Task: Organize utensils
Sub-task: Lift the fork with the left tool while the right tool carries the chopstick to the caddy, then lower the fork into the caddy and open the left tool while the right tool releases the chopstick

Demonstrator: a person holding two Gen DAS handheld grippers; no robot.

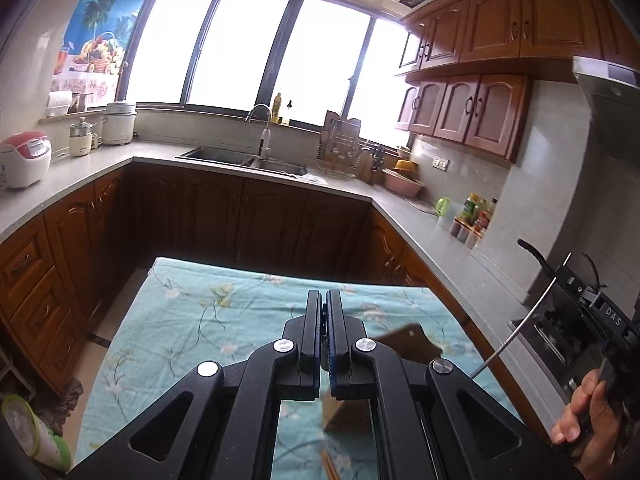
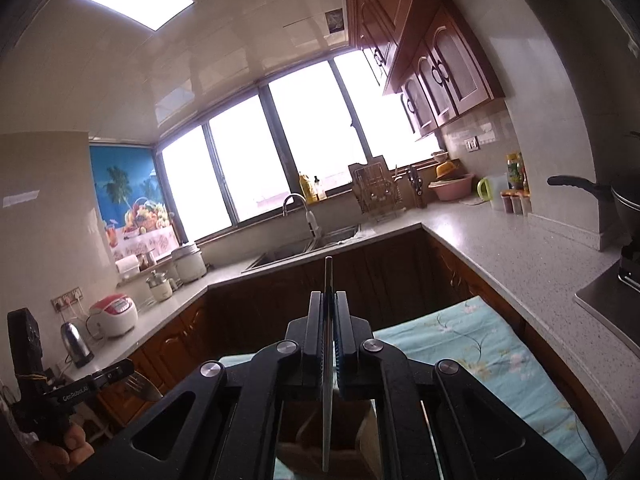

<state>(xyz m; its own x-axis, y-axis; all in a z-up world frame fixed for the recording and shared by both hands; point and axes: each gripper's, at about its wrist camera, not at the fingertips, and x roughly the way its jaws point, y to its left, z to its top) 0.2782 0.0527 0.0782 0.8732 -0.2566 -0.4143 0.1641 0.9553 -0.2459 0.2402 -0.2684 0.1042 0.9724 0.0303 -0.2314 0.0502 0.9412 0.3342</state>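
The left hand-held gripper (image 1: 323, 300) is seen fully closed in its own view, the two black fingers (image 1: 313, 320) pressed together with no thing visible between the blue pads there. In the right wrist view, however, the same left hand-held gripper appears at the near left edge, gripped by a hand (image 2: 60, 446), and a metal slotted spatula (image 2: 140, 384) is seen just at its fingers; whether the spatula is clamped or only lies behind them cannot be told. The right hand-held gripper (image 2: 329, 308) is closed almost completely on a thin, flat metal utensil (image 2: 328, 280), which is held edge-on between the pads and sticks out past the fingertips toward the far side, its lower part running back beneath the gripper body. In the left wrist view this same thin metal shaft (image 1: 520, 328) is seen slanting at the right, below the right hand-held gripper, whose handle is gripped by a hand (image 1: 588, 416). A table covered with a light blue floral cloth (image 1: 200, 320) lies beneath both grippers; on it a brown wooden holder (image 1: 344, 416) is partly hidden behind the left gripper, and a pair of chopsticks (image 1: 330, 464) lies at the near edge. The grey counter (image 1: 100, 172) with the sink (image 1: 240, 158) is well apart, on the far side.
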